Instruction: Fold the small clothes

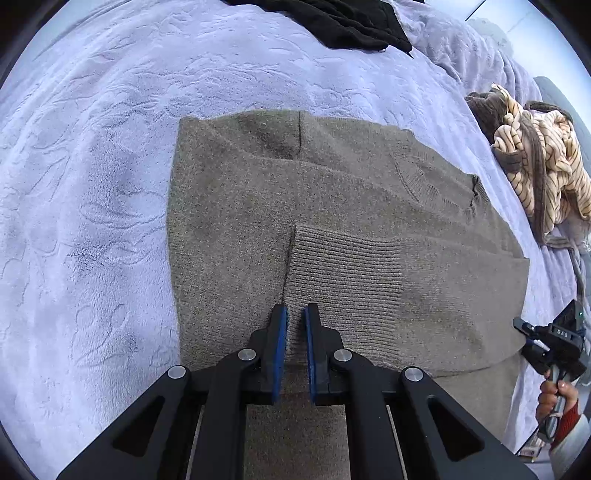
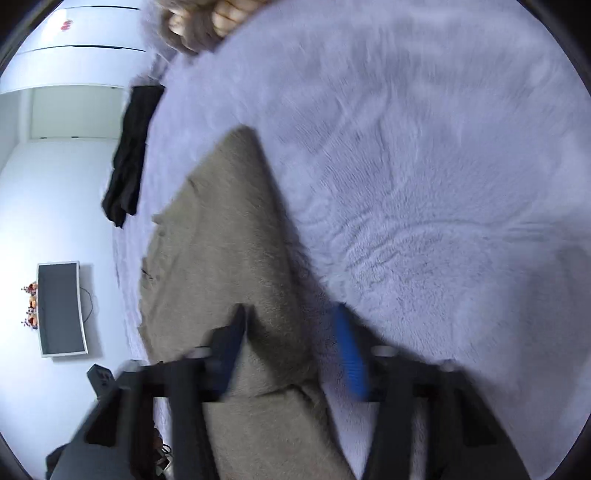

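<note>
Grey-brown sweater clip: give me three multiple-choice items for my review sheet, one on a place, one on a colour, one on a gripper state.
1. Where does the black garment lie relative to the grey-brown sweater in the left wrist view?
A. beyond it, at the far edge of the blanket
B. on top of it
C. under it

2. What colour is the blanket?
A. red
B. pale lavender
C. green

3. How do the right hand-held gripper's jaws stand?
A. clamped on a sock
B. shut on nothing
C. wide apart

Key: 1 A, the black garment sits past the grey-brown sweater, apart from it. 2 B, the blanket is pale lavender. 3 C, the right hand-held gripper shows a broad gap over the sweater's edge.
</note>
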